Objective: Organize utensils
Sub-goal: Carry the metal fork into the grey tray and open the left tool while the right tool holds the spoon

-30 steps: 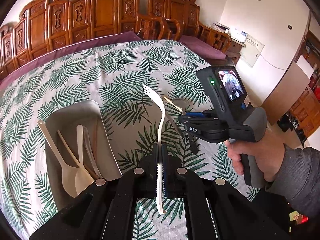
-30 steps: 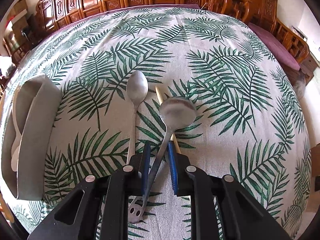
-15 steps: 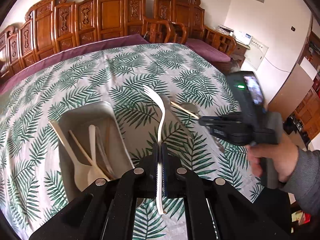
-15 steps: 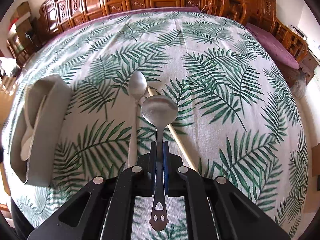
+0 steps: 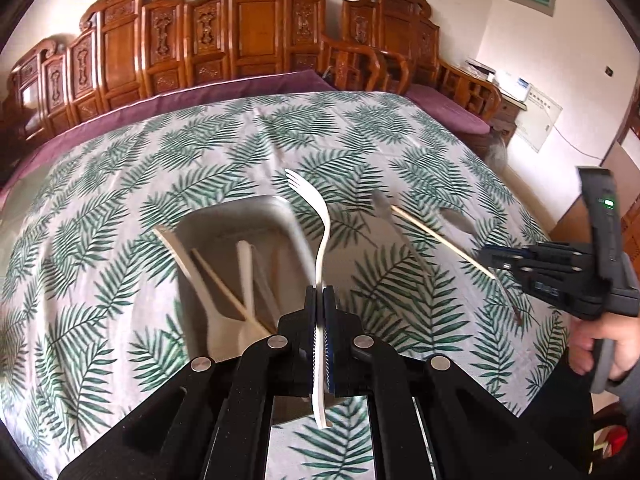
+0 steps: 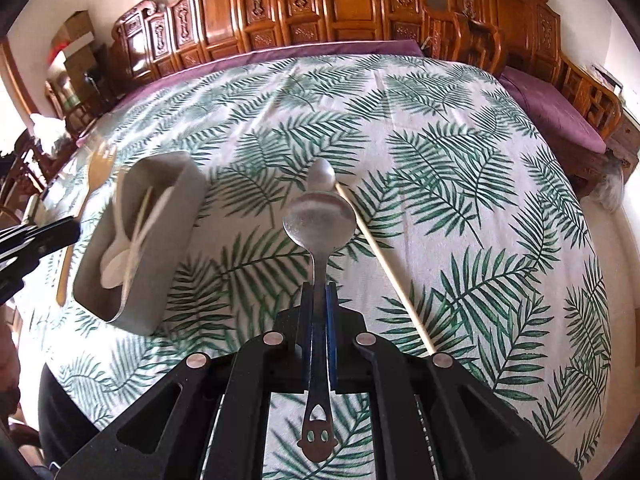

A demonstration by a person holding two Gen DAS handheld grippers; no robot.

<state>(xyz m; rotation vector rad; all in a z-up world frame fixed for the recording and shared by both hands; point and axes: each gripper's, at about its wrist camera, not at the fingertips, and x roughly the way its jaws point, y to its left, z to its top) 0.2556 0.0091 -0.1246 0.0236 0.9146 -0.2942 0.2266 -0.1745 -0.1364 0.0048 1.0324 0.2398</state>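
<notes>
My left gripper [image 5: 320, 292] is shut on a white plastic fork [image 5: 310, 200], tines up and away, held over the near right edge of a grey tray [image 5: 236, 211]. In the tray lie a wooden spatula [image 5: 180, 252], a chopstick [image 5: 224, 284] and a white spoon [image 5: 246, 276]. My right gripper [image 6: 320, 288] is shut on a metal spoon [image 6: 320, 224], lifted off the cloth with its bowl forward. Beyond it a second metal spoon [image 6: 322, 176] and a single chopstick [image 6: 384, 264] lie on the table. The tray [image 6: 168, 248] sits to its left.
A leaf-print cloth [image 6: 460, 168] covers the round table, ringed by carved wooden chairs [image 5: 256, 28]. The right gripper [image 5: 496, 258] and a person's hand [image 5: 612, 340] show at the right edge of the left wrist view. The left gripper [image 6: 40, 236] shows at the left edge of the right wrist view.
My right gripper closed on the metal spoon and raised it off the cloth. My left gripper carried the fork leftward, so the tray now sits under it.
</notes>
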